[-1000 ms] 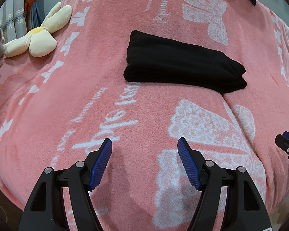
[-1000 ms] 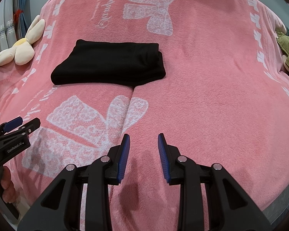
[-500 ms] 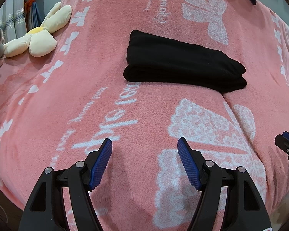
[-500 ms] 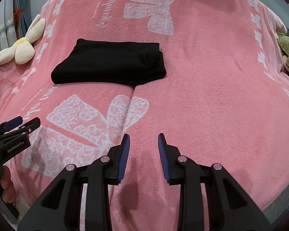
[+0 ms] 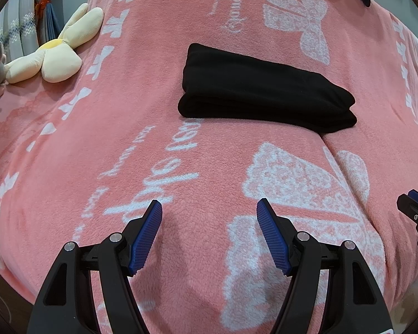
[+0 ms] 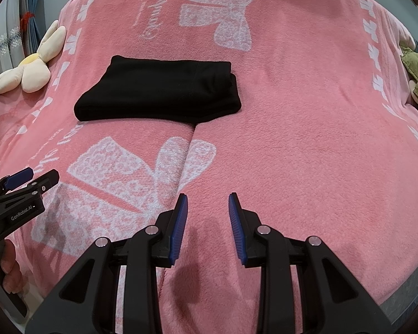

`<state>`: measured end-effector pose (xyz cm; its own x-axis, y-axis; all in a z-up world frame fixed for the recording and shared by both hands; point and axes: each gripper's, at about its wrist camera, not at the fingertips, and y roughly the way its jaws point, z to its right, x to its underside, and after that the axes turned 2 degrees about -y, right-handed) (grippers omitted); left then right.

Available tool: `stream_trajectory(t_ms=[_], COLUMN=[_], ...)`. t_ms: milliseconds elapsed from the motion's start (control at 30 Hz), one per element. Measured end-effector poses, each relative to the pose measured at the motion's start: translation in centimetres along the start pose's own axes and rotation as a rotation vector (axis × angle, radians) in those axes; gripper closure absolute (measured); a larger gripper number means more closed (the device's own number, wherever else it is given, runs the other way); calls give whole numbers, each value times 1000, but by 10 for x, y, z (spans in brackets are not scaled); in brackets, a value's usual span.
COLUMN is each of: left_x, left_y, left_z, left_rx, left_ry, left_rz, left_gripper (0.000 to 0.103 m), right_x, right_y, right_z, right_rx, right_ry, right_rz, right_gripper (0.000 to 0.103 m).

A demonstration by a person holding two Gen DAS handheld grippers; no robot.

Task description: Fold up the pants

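I see the black pants (image 5: pixel 264 89) folded into a compact bundle on the pink blanket (image 5: pixel 125 139). My left tongs (image 5: pixel 209 208) and right tongs (image 6: pixel 206 199) hover well short, both spread and holding nothing.

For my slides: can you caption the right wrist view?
Folded black pants lie on the pink bow-print fleece blanket; the open right gripper hovers nearer the camera, empty.

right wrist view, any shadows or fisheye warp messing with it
Right wrist view: soft gripper shadows fall on the pink blanket below the jaws, the blanket bulges from fisheye, corners go dark. Left wrist view: same bulge and dark corners; the folded black pants show little fabric detail.
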<state>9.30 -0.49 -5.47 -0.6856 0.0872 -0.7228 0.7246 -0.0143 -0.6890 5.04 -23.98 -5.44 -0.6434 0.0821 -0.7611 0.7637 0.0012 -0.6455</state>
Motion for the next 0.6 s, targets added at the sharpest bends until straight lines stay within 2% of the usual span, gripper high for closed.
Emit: stream_trajectory(t_ms=[200,367,433,467,500,533,600], left_x=[1,2,1,1,1,1,1], left_y=[5,1,2,3,2,1,1], left_z=[-8,-15,-12,-11,-9,-8,-7], left_rx=[58,37,-1,-8,-10,-9,-12], left_ry=[-25,-58,-44,-38,-28,-20,-10], left_rz=[-21,8,1,-1,3,8,10], left_gripper=[32,32,32,32,32,32,32], right_x=[0,0,0,0,-1,0,0], right_y=[1,1,2,2,2,2,2], right_z=[0,0,1,1,1,1,0], right_rx=[0,0,-2,0,2,4,4], right_ry=[-1,-2,-6,-6,-6,-8,-15], right_rz=[-1,-3,-3,-2,-1,4,6], right_gripper=[74,74,73,72,63,60,60])
